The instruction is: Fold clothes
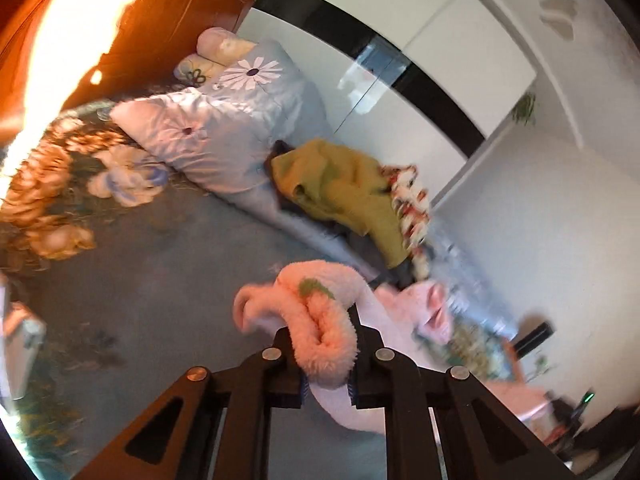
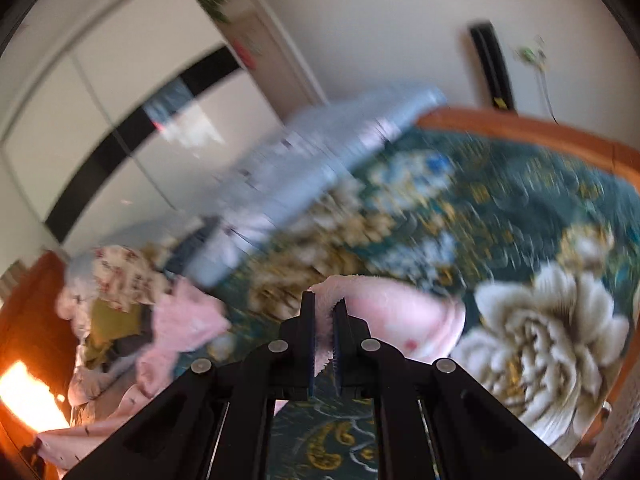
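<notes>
A fluffy pink garment with a small green patch is bunched between the fingers of my left gripper, which is shut on it and holds it above the bed. My right gripper is shut on another edge of the same pink garment, which hangs to the right over the floral bedspread. The right wrist view is blurred by motion.
A pile of other clothes, with a mustard garment and a floral one, lies by light blue pillows. A wooden headboard and a white wardrobe stand behind. A folded blue quilt lies on the bed.
</notes>
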`<act>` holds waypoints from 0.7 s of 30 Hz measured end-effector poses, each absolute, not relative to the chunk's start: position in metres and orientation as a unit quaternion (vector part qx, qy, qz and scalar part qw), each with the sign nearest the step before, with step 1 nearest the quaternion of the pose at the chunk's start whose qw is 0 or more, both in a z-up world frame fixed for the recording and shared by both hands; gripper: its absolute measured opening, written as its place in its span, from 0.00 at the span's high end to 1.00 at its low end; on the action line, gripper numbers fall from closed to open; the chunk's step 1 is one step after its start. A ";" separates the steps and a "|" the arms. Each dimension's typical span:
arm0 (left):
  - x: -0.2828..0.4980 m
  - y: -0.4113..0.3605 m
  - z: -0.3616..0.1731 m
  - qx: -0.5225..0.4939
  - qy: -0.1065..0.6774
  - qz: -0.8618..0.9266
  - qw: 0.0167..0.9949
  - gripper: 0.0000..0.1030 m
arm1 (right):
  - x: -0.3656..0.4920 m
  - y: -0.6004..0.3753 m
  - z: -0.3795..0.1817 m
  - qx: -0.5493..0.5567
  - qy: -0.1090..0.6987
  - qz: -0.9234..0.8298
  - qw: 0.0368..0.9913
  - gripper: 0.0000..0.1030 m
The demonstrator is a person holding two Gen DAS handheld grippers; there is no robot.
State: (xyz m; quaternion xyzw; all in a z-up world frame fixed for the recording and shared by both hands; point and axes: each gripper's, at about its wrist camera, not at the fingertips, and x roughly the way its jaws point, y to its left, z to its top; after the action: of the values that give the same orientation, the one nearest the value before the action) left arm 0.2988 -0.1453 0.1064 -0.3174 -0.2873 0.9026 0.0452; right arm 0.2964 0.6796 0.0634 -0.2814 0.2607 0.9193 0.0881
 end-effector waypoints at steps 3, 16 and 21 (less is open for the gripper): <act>0.333 -0.158 0.048 -0.394 -0.300 0.869 0.010 0.85 | 0.315 0.674 0.037 -0.312 0.240 0.915 0.086 0.93; 0.360 -0.180 -0.053 -0.500 -0.331 0.799 -0.047 0.80 | 0.360 0.701 -0.067 -0.421 0.283 0.853 0.120 0.94; 0.364 -0.165 -0.042 -0.531 -0.243 0.808 -0.077 0.52 | 0.368 0.704 -0.062 -0.406 0.291 0.860 0.106 0.88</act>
State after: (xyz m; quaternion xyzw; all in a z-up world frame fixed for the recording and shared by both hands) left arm 0.3638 -0.1648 -0.0422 -0.5311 -0.2427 0.8081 -0.0771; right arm 0.3685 0.7036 -0.0624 -0.4059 0.2913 0.8598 0.1055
